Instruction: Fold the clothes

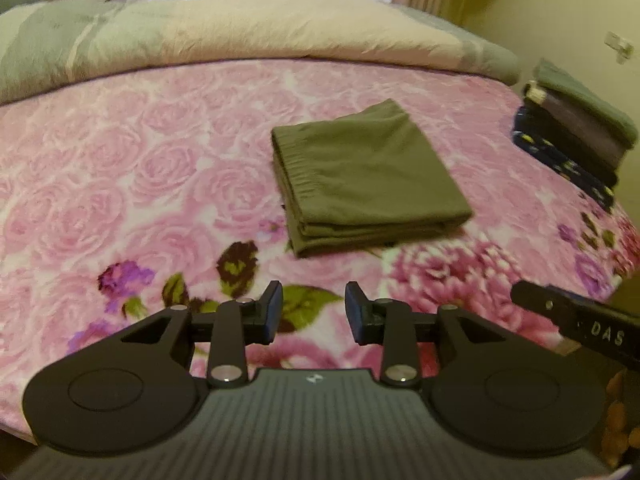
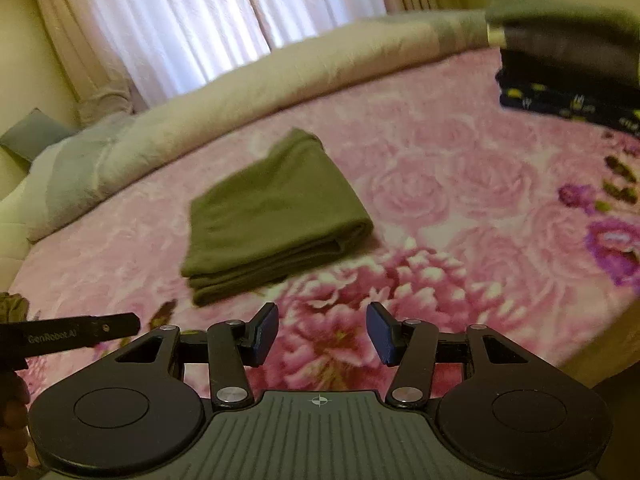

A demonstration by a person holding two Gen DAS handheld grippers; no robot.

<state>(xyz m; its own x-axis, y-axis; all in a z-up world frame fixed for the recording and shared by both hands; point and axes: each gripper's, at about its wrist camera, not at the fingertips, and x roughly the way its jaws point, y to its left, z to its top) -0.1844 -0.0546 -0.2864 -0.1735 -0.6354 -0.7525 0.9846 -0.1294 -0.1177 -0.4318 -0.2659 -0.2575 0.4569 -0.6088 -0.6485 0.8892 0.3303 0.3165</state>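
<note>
At the far left, a rolled grey and cream duvet [image 1: 240,36] runs along the far edge of the bed, under the curtains [image 2: 200,20]. The pink rose blanket [image 1: 120,184] covers the rest of the bed.

The left tongs [image 1: 314,312] hover over the near edge of the blanket, their pads parted by a moderate gap and holding nothing. Ahead of them and slightly to the right lies the olive green garment [image 1: 368,176], already a neat, flat rectangle of several layers, with the stacked folded edges facing near and a gathered waistband-like band along its left side. Its long axis runs near to far, tilted a little rightward at the far end.

The right tongs [image 2: 322,332] are also empty, their pads parted somewhat wider. From this side the garment [image 2: 272,216] lies ahead and to the left. So it sits between the two tongs and farther in, about equally reachable, perhaps a shade nearer the left one.

At the far right edge of the bed stands a stack of folded clothes [image 1: 576,136], with a grey-green piece on top and a dark patterned one at the bottom, well apart from the olive garment.

The garment lies folded as the task wants; this fits either a finished fold waiting to join the stack or a piece needing one more fold.
</note>
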